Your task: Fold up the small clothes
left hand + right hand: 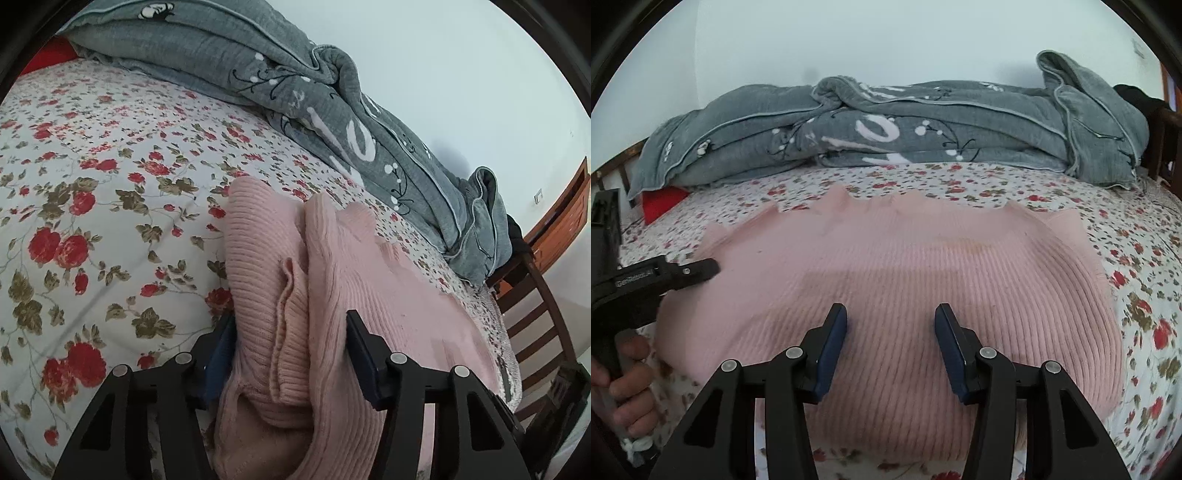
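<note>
Pink ribbed knit sweater (905, 280) spread flat on the floral bedsheet (1145, 258), in front of the bunched grey quilt (886, 125). The left gripper (291, 354) stands spread at the garment's left edge, bunched layers of knit lying between its fingers, apparently placed to pinch that edge for a fold. The right gripper (890, 349) hovers spread over the near middle, probably to pin the cloth.
</note>
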The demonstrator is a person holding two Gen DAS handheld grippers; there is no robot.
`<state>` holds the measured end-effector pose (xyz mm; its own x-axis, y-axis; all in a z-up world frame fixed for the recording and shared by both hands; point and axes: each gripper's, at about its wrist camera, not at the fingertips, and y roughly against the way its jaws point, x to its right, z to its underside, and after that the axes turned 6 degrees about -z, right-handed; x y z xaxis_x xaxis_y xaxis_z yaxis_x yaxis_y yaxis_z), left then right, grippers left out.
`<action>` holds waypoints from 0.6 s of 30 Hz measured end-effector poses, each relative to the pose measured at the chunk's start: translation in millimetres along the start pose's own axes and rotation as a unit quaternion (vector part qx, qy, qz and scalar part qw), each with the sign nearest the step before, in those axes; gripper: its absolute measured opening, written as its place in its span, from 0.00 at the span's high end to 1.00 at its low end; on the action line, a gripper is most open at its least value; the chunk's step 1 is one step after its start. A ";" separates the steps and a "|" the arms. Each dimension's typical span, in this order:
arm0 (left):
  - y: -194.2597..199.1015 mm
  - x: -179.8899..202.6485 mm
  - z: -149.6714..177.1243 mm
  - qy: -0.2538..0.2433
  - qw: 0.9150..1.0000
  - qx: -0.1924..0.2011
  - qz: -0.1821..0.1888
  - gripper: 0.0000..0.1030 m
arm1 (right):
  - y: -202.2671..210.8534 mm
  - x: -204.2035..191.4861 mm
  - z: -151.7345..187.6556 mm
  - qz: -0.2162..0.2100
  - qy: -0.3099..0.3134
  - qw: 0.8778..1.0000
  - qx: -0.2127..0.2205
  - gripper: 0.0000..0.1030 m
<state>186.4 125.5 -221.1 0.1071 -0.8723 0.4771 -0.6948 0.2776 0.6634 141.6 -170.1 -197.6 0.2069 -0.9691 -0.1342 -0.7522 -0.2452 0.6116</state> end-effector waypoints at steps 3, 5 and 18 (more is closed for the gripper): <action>0.4 -3.2 -1.3 0.012 1.000 -0.006 0.012 0.47 | -11.7 -4.1 -10.6 0.011 0.001 1.000 -0.014 0.52; -0.3 -5.3 -2.2 0.022 1.000 -0.010 0.017 0.47 | -23.8 -6.2 -18.5 0.023 -0.002 0.999 -0.028 0.52; -8.2 -13.9 -3.1 0.064 0.997 -0.028 0.037 0.71 | -1.0 -17.1 10.1 0.039 0.013 0.999 -0.017 0.52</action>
<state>192.8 136.6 -231.4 0.1491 -0.7904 0.5941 -0.6639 0.3653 0.6526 132.5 -153.5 -203.8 0.1642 -0.9843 -0.0645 -0.7448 -0.1666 0.6462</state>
